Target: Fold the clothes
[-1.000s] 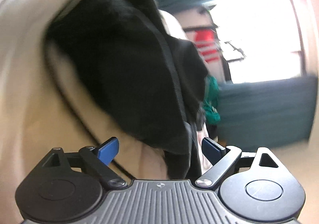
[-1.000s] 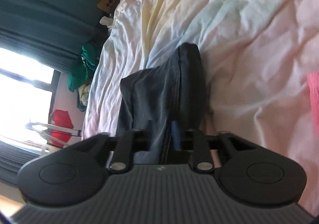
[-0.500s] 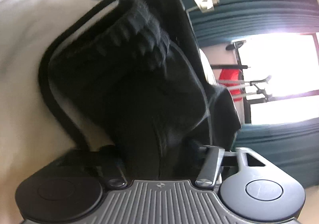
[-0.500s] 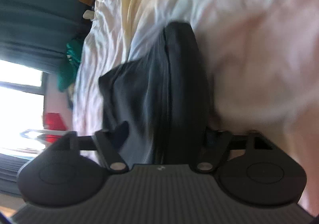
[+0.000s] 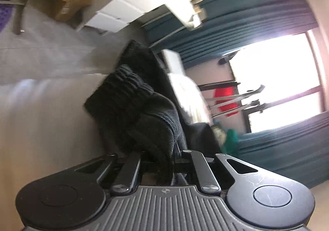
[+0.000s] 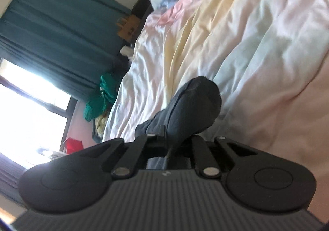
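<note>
Black ribbed knit fills the mouth of the left gripper [image 5: 164, 161], whose jaws stand drawn in tight on a bunched fold of the dark garment [image 5: 133, 107]; from that pinch the cloth runs straight forward and away from the claw, its long axis lying along the fingers, with a thick ribbed band doubled over just beyond them. Across the span, the right gripper [image 6: 174, 144] is likewise clenched on the same garment's smoother, greyer end [image 6: 191, 105], which rises from between the jaws and points forward over the bed [image 6: 257, 35], ending in a rounded fold above the rumpled pastel sheet. Both claws hold the piece off the mattress, it seems, though how high cannot be told. Neither hand is nearer in any useful sense: each has 1 end. By my reading, the coming move turns on bringing these 2 held ends toward each other, or down onto the sheet near the bed's window-side edge, keeping the long axis straight.
</note>
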### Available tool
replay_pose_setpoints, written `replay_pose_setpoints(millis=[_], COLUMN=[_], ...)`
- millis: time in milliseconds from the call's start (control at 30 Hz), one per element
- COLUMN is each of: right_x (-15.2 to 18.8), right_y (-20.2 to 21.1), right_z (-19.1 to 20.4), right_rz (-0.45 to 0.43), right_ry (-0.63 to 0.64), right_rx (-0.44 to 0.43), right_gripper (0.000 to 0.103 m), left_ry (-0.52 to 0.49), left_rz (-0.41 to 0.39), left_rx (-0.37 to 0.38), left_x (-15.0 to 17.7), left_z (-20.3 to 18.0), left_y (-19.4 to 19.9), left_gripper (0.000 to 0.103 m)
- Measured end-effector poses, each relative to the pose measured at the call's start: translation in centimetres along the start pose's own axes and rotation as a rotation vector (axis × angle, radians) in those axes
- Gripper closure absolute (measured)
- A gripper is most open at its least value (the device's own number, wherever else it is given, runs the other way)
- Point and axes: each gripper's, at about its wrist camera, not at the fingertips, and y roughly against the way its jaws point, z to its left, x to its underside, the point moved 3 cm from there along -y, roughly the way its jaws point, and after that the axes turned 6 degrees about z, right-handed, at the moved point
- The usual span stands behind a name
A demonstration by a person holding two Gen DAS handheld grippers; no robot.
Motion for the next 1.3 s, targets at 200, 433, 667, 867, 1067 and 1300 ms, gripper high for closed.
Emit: replay_pose_setpoints(millis=[200,433,667,867,1067,1300], right_x=[-1.1,-0.5,-0.5,-0.5,0.1,2.0], right_y=[2.2,3.3,3.1,3.1,4.8,7.8], right_z=[-2.4,-3.9,-3.5,-4.1,-0.3,4.4], right_rz=[-0.046,-0.02,0.008,0.041,-0.084,-0.21], right_ry=[-0.05,-0.046,-0.033,-0.089,0.135,0.384], right_rx=[0.084,0.162,0.122,0.157,0.294,0.224], right_gripper=[0.096,0.097,0.094,0.087,0.057,0.026], left_ry=[0.008,-0.063,-0.208,-0.398,-0.628,-0.842], left_rz=[0.102,0.114,0.129,0.086,-0.037,-0.057], left_rx=[-0.156,-0.217,-0.276,-0.364,-0.407,-0.33], left_x=[0.4,1.0,1.6,2.4,5.2,11.8], left_z=[6.1,6.9,5.0,2.2,-3.1,-9.7], left_y=[4.3,4.7,6.5,7.5,9.1,4.8], left_gripper=[0.093,0.087,0.072,0.058,0.038,0.028])
